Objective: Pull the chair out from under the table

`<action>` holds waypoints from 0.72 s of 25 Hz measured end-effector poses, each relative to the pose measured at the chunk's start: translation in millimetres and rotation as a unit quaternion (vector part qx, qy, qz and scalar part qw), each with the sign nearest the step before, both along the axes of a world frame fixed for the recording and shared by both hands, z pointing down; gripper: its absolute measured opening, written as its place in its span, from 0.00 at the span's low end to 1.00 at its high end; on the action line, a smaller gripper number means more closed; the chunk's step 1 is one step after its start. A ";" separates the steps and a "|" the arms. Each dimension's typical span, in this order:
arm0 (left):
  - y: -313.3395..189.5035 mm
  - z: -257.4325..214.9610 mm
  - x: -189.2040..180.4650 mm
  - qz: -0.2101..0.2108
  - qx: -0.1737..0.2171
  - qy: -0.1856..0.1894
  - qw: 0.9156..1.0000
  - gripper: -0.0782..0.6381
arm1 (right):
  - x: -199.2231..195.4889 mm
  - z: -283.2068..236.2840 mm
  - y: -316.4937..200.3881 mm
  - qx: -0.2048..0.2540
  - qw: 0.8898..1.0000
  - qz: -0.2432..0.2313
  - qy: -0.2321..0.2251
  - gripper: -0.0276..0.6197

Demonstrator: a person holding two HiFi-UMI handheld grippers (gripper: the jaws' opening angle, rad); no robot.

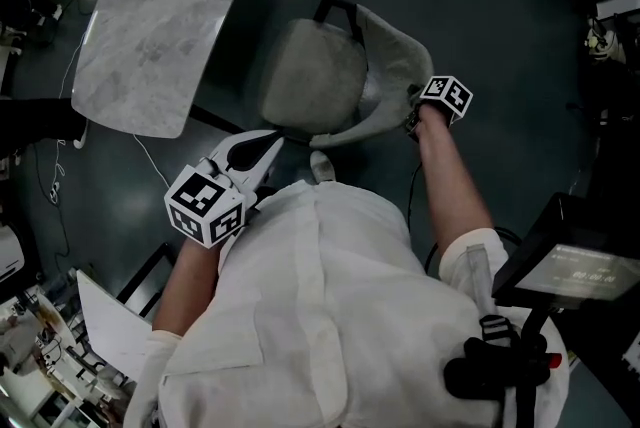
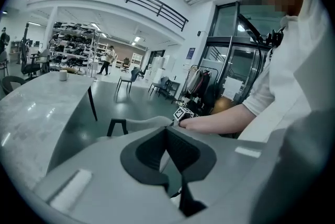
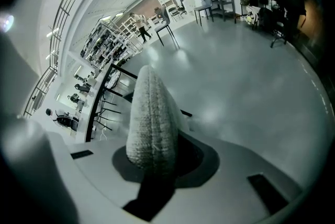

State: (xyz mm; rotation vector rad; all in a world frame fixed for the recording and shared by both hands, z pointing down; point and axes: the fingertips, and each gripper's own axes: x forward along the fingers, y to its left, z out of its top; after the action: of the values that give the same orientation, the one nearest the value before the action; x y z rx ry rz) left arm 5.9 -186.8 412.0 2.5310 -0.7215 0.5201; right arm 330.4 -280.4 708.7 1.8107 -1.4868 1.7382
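Nearest me, my left gripper [image 1: 272, 142] hovers, fingers pressed together on nothing; the right gripper [image 1: 413, 119] has its fingers clamped on the padded back edge of the chair [image 1: 312, 76]. The seat stands clear beside the corner of the desk [image 1: 150, 26] — I judge the pull mostly done, perhaps a little clearance left. No writing is readable — only square markers on the cubes [image 1: 205, 206].

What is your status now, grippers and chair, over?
Right gripper shut on backrest. Left gripper shut, empty. Chair clear of table. No obstacle seen near it.
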 end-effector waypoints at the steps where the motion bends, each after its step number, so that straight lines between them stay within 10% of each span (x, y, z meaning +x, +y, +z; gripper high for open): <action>1: -1.2 0.4 1.9 0.005 -0.001 0.001 1.000 0.12 | 3.5 -0.3 1.9 -0.001 1.000 0.002 0.000 0.16; 18: -2.6 10.9 25.4 0.054 -0.013 -0.002 0.998 0.12 | 70.5 1.3 43.4 -0.006 1.000 0.016 0.010 0.16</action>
State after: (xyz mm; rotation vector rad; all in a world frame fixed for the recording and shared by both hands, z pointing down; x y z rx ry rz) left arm 31.3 -189.4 422.9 2.5557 -0.5787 0.5677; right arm 400.9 -237.0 710.0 1.8515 -1.4441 1.7348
